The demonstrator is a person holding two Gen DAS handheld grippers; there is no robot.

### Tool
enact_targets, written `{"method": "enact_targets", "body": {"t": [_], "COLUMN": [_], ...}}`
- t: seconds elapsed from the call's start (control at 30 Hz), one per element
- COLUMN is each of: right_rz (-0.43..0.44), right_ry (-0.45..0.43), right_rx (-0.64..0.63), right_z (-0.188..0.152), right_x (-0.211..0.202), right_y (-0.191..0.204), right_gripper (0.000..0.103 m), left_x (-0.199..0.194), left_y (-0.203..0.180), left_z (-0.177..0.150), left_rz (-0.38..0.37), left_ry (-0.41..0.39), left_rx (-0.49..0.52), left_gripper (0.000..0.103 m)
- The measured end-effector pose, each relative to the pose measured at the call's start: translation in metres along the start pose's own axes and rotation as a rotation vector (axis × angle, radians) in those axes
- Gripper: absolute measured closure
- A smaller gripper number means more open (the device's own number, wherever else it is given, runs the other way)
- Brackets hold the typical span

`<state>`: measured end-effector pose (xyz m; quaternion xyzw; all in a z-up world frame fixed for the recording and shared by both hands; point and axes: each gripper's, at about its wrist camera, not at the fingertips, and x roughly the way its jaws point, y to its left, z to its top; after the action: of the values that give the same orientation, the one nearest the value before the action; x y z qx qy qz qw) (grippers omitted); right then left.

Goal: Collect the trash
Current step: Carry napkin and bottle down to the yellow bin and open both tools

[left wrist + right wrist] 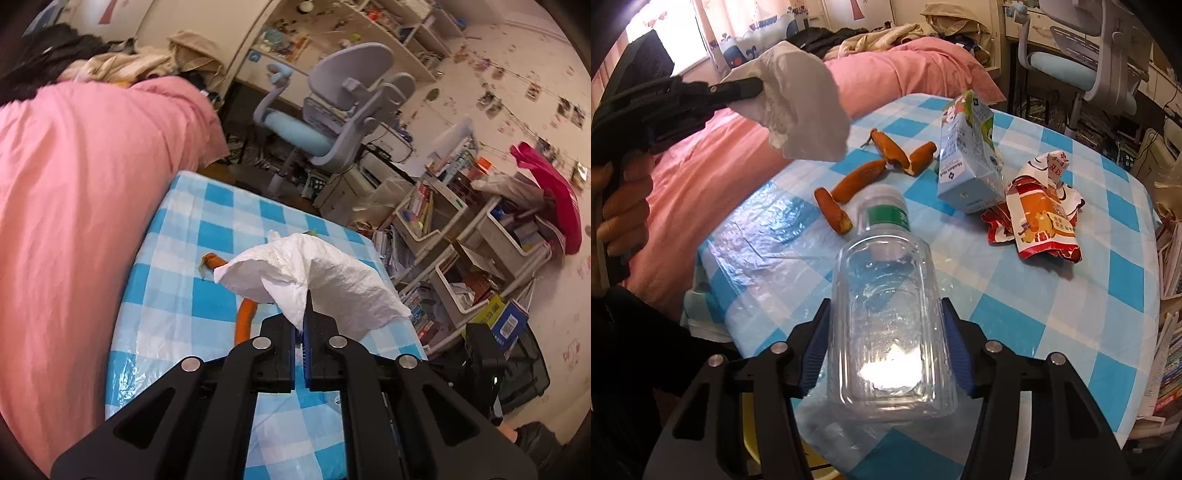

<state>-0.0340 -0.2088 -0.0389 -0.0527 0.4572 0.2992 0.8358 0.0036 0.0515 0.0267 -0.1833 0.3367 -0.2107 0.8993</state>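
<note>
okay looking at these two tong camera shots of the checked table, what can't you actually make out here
- Where the trash goes: no bin in either view.
- Curled orange peel, left wrist view: mostly hidden behind the crumpled white tissue clamped in the left tongs.
- Clear plastic bottle, right wrist view: whether the right tongs pads press its sides.
- Small print on the pale blue carton and crumpled red snack wrapper: too small.

carton (967, 155) print too blurred to read

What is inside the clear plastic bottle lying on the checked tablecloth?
Nothing visible: the clear plastic bottle looks empty, the checked tablecloth showing through its wall. The green label hides the neck's inside.
</note>
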Motion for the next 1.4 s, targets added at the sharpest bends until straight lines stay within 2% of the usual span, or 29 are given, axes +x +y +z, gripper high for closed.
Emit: {"method": "enact_targets", "body": {"t": [0.2,0.4,0.73,0.83,1.0,1.1,1.2,1.3,1.4], "right_rz": [0.082,0.206,0.407,0.437,0.427,0.436,0.404,0.320,0.182], "right_ry": [-0.039,-0.050,0.055,0.101,0.155,0.112,0.068,0.005,-0.066], "right_rx": [0.035,0.014,-0.120,-0.151,-0.172,-0.140,-0.105,-0.044,0.019], "right_z": [-0.004,-0.016,-0.057,-0.070,-0.082,-0.080,-0.078,-0.074,-0.068], "right_x": [-0.019,-0.034,-0.044,-0.041,-0.031,-0.041,-0.053,-0.064,-0.072], "right_y": [0.002,0.021,0.076,0.092,0.108,0.106,0.097,0.080,0.062], "right_gripper": [0.048,0.048,0.048,0.048,0.045,0.035,0.033,0.027,0.021], "left_x": [-0.017,-0.035,-0.064,-0.072,-0.081,-0.082,-0.080,-0.075,-0.065], "left_y": [-0.013,-0.018,-0.030,-0.034,-0.037,-0.038,-0.044,-0.051,-0.059], "left_z": [-0.010,-0.025,-0.075,-0.092,-0.113,-0.126,-0.140,-0.157,-0.174], "left_rz": [0.022,0.062,0.154,0.170,0.188,0.199,0.213,0.237,0.247], "left_ry": [-0.001,0.014,0.083,0.107,0.153,0.199,0.250,0.306,0.384], "left_rx": [0.081,0.118,0.199,0.222,0.247,0.267,0.309,0.371,0.449], "left_gripper": [0.100,0.100,0.100,0.100,0.100,0.100,0.100,0.100,0.100]}}
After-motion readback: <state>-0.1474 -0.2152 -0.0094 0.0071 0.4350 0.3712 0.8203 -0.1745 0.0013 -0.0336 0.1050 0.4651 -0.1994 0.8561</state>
